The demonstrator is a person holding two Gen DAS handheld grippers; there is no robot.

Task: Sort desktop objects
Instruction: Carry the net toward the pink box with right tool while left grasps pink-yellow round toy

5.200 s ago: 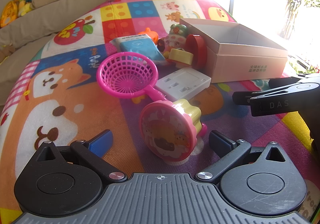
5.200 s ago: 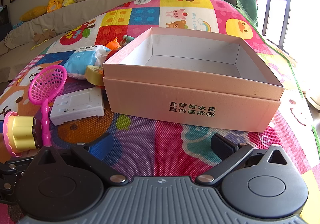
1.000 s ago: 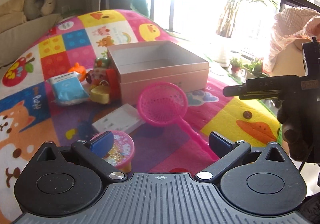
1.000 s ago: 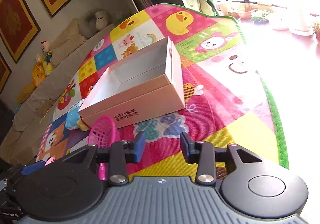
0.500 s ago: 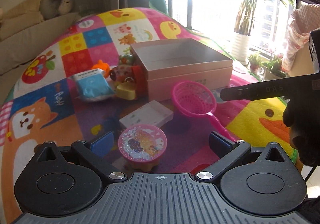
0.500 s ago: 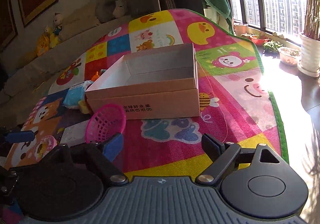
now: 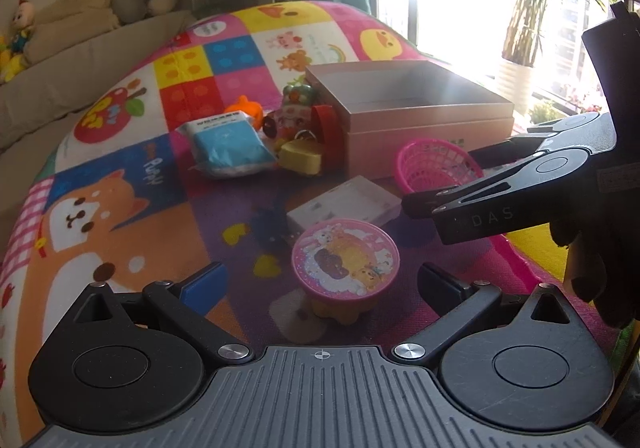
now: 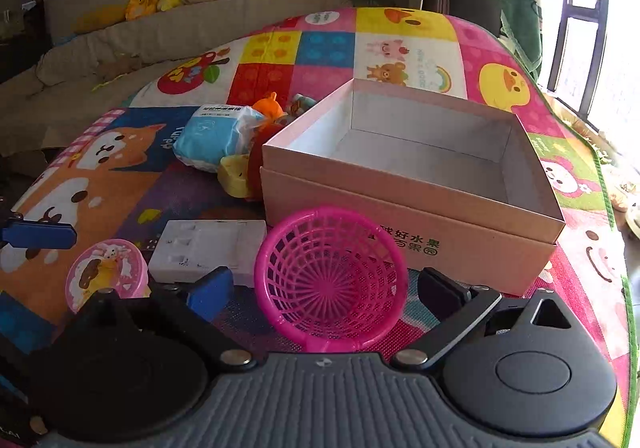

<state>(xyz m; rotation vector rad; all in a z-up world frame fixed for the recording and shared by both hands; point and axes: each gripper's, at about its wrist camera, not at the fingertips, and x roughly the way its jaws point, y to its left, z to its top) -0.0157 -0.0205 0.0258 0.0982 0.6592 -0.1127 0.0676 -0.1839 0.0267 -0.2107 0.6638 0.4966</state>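
since a second ago the right gripper (image 8: pixel 324 290) has swung level, its jaws opening around the pink net scoop (image 8: pixel 332 284) by the mat's near edge. left gripper (image 7: pixel 320 280) stands apart around the pink-lidded toy cup (image 7: pixel 345 262), gripping nothing. the box (image 8: pixel 404 203) is empty, so nearly all the sorting is left.

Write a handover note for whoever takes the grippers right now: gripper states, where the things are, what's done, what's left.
Left gripper: open, around the pink round toy standing on the mat, not gripping.
Right gripper: jaws opening, pink net scoop between them, pads clear of it.
Pink box: empty.
White plastic piece lies beside the scoop; blue packet, yellow toy and small toys sit left of the box.
Done: nothing boxed. Left: everything.
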